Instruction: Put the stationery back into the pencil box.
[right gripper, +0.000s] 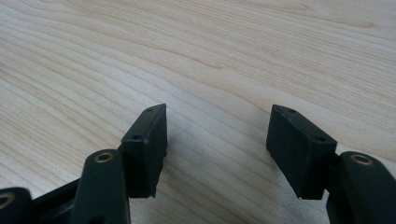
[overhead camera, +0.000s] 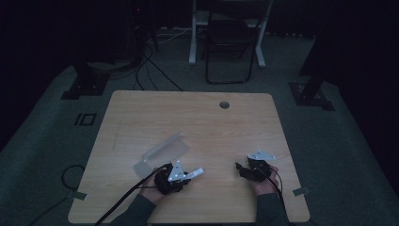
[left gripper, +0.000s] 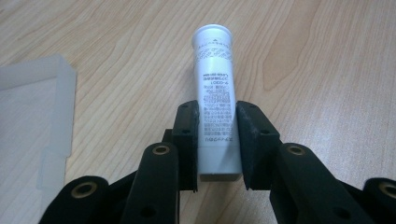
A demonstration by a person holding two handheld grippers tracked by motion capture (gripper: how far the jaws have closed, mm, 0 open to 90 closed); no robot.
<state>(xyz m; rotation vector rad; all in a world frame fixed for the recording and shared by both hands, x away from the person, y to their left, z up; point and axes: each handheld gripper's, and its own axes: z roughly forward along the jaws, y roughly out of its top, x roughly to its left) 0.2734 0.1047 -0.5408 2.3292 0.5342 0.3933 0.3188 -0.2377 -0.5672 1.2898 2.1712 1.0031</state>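
Observation:
A white tube with dark print lies between the jaws of my left gripper, which is shut on its lower half; the cap end points away. In the high view the left gripper sits near the table's front left, with the tube sticking out to the right. A clear plastic package lies just behind it, and its edge shows at the left of the left gripper view. My right gripper is open over bare wood, and it rests at the front right.
The wooden table has a round cable hole near its far edge. A folding chair and desk legs stand on the dark floor beyond. Cables trail off the table's front left.

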